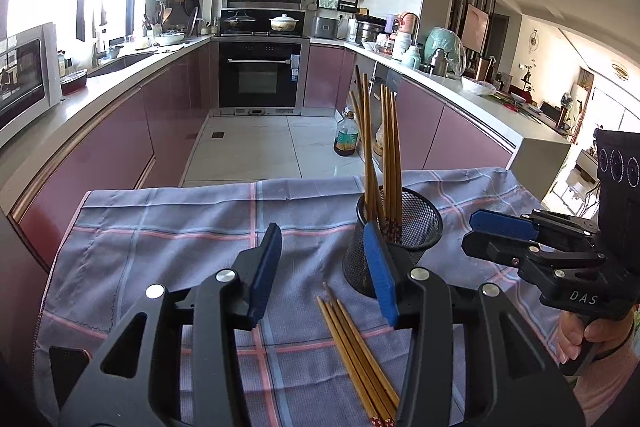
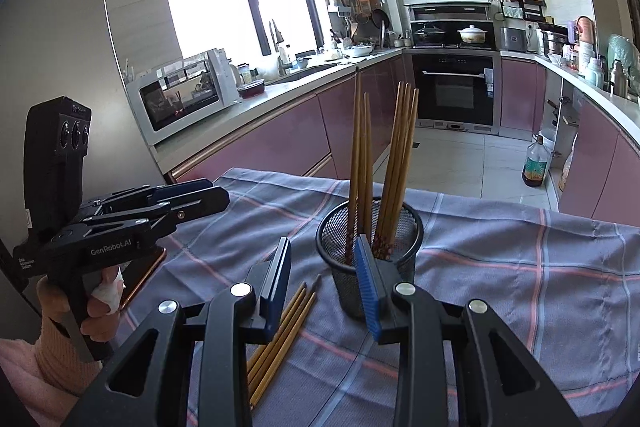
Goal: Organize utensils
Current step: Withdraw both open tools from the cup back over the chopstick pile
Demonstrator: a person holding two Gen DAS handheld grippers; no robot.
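Four or so loose chopsticks (image 1: 356, 351) lie bunched on the checked cloth (image 1: 160, 227), just in front of the black mesh holder (image 1: 400, 239), which already stands upright with several chopsticks (image 1: 380, 147) leaning inside it, patterned ends down. The loose sticks look light, thin and rigid, with smooth lacquered sides likely to roll or slip; a hold across the bundle near its middle, pinching all of them together, seems the safest, since a grip near one end would probably let them fan out. The holder appears light too, and could tip if bumped while sticks are dropped in. The left gripper (image 1: 324, 271) hovers above the cloth with its blue pads apart at a moderate width and nothing between them, the loose sticks lying below and slightly to its right pad's side. The right gripper (image 2: 326, 275) hangs nearby in much the same way, its jaws parted rather narrowly and empty, the loose sticks passing under its left pad and the holder just beyond its right one. Both tools tilt downward toward the cloth, side by side, each gripped from beneath by a hand (image 2: 100, 303) in a pink sleeve. A kitchen with mauve cabinets (image 1: 120, 131) lies behind.
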